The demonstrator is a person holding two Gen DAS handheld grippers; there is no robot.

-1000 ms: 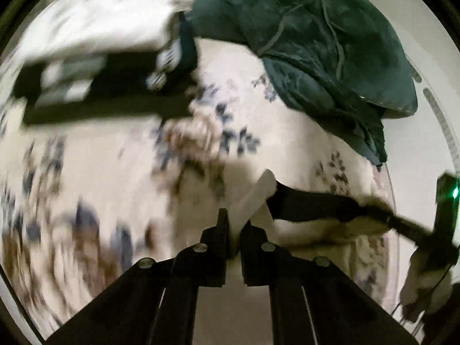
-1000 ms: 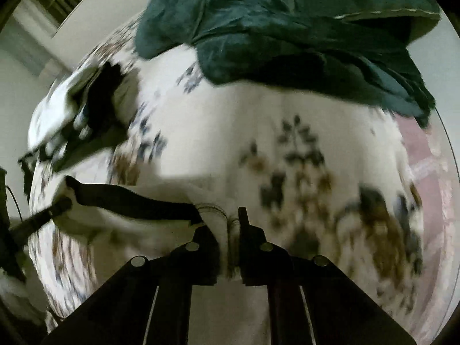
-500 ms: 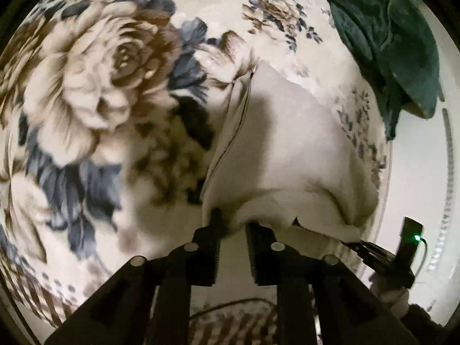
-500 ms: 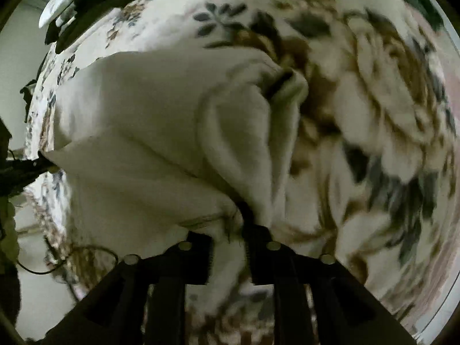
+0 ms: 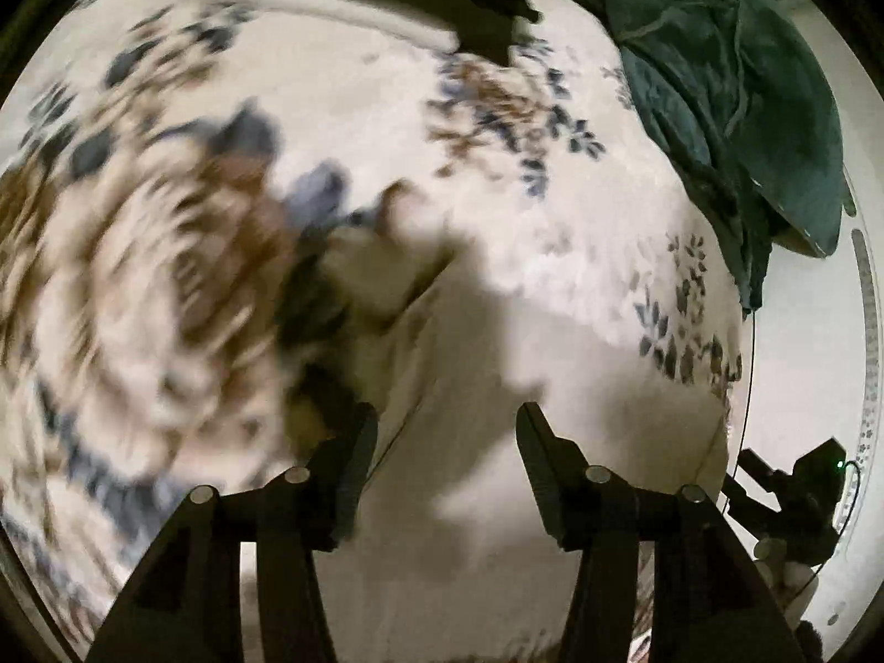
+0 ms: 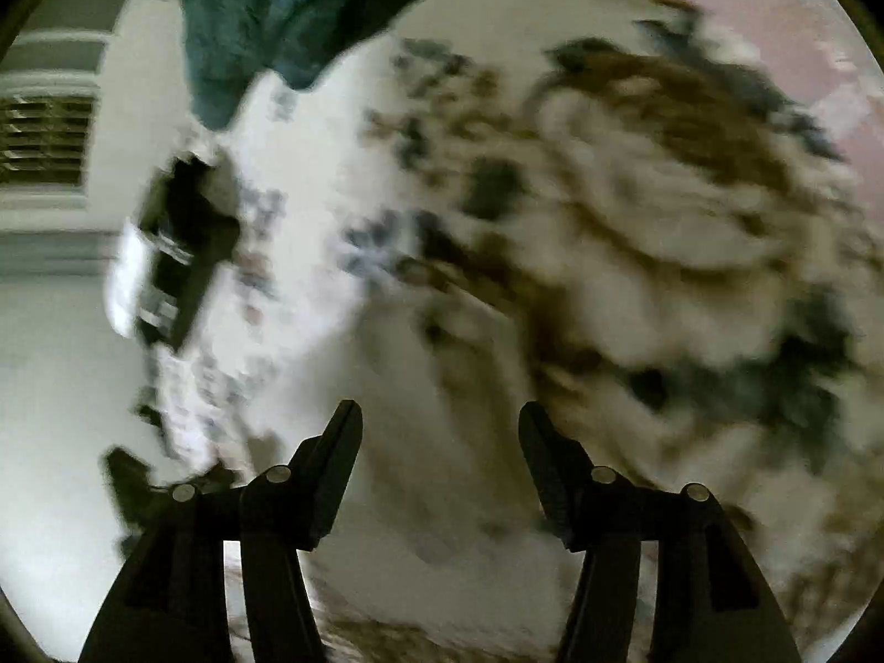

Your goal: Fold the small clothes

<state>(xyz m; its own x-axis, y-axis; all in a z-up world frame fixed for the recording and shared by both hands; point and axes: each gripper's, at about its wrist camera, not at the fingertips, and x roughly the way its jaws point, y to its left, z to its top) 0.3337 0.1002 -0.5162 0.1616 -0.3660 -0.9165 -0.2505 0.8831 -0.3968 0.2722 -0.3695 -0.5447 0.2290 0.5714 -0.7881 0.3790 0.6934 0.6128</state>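
Tongs, left (image 5: 445, 431) and right (image 6: 439, 431), we find spread wide, gripping nothing. We see the cream garment (image 5: 497, 497) lying on the floral bedspread (image 5: 387, 83) beneath them, a green blanket (image 5: 746, 99) beyond.

We see matt, soft cream cloth (image 5: 541, 387) on a fuzzy floral blanket (image 5: 166, 276); plush teal fabric (image 5: 746, 99) beyond.

Floral bedspread (image 5: 387, 83) lay open ahead of both grippers — obstacles were the heaped green blanket (image 5: 746, 110) at far right and dark folded clothes (image 6: 177, 254) near the far edge.
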